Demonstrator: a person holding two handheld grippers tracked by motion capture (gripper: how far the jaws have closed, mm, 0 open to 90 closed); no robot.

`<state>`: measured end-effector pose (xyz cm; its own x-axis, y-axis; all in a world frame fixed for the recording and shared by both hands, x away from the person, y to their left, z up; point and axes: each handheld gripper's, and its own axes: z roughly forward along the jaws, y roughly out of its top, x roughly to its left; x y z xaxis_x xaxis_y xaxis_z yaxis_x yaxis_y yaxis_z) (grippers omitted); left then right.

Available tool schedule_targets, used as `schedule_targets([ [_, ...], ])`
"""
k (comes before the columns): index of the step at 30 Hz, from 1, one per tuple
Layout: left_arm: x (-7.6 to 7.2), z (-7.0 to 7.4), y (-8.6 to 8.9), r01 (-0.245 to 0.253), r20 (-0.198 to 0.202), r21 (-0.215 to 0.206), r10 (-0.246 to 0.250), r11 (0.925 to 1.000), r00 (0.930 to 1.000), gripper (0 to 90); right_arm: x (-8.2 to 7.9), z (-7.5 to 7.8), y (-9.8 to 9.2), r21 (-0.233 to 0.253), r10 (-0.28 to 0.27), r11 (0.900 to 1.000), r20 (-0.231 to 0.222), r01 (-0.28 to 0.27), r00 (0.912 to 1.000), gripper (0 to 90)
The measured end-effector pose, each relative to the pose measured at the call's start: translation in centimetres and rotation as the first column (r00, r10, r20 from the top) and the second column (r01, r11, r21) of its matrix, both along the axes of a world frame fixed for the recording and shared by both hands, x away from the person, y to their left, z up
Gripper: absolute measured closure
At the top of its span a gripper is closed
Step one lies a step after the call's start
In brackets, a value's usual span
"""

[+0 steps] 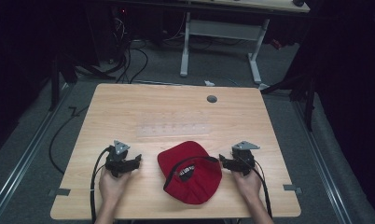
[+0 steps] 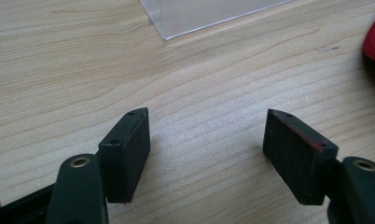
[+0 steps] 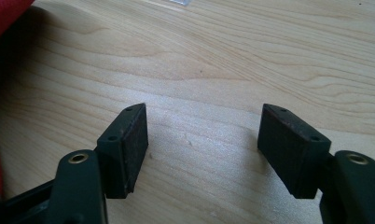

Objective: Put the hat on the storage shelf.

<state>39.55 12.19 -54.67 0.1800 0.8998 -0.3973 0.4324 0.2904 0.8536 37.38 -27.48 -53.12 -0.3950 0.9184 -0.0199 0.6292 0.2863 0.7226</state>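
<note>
Tongs sit on both sides of the red cap [image 1: 189, 171] on the worktop [image 1: 129, 107]. Left tongs [image 1: 138, 159] are wide apart, close beside the cap. Right tongs [image 1: 221, 160] are wide too, holding nothing.

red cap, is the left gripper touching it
Apart. The high view shows bare table between the left gripper and the red cap.

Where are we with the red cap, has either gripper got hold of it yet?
Nothing looks done yet. The red cap lies on the table, untouched. The left gripper and right gripper flank it, both open, fingers over bare wood. Left: close in on the cap and grasp it.
</note>
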Motion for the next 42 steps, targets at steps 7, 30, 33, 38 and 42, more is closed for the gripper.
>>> schedule_targets([
  [7, 0.0, 0.0, -0.03, 0.001, 0.0, -0.002, -0.001, 1.0, 1.0, 31.5, 0.0, 0.0, 0.0, 0.0, 0.0, 1.0, 0.0, 0.0, 1.0, 33.6],
  [30, -0.07, -0.03, -0.07, 0.019, -0.003, 0.006, -0.019, 0.9998, 0.9998, 28.9, -0.02, 0.02, -0.06, 0.0, -0.008, 1.0, 0.0, 0.008, 1.0, 34.8],
  [33, -0.07, -0.03, -0.07, 0.019, -0.003, 0.006, -0.019, 0.9998, 0.9998, 29.0, -0.11, 0.04, -0.26, 0.007, -0.017, 1.0, 0.0, 0.017, 0.9999, 36.6],
  [38, -0.07, -0.03, -0.07, 0.019, -0.003, 0.006, -0.019, 0.9998, 0.9998, 28.9, -0.24, 0.05, -0.59, 0.016, -0.025, 1.0, 0.0, 0.025, 0.9997, 36.9],
  [42, -0.07, -0.03, -0.07, 0.019, -0.004, 0.006, -0.019, 0.9998, 0.9998, 29.0, -0.43, 0.32, -0.96, 0.041, -0.034, 0.999, 0.003, 0.034, 0.9994, 37.0],
])
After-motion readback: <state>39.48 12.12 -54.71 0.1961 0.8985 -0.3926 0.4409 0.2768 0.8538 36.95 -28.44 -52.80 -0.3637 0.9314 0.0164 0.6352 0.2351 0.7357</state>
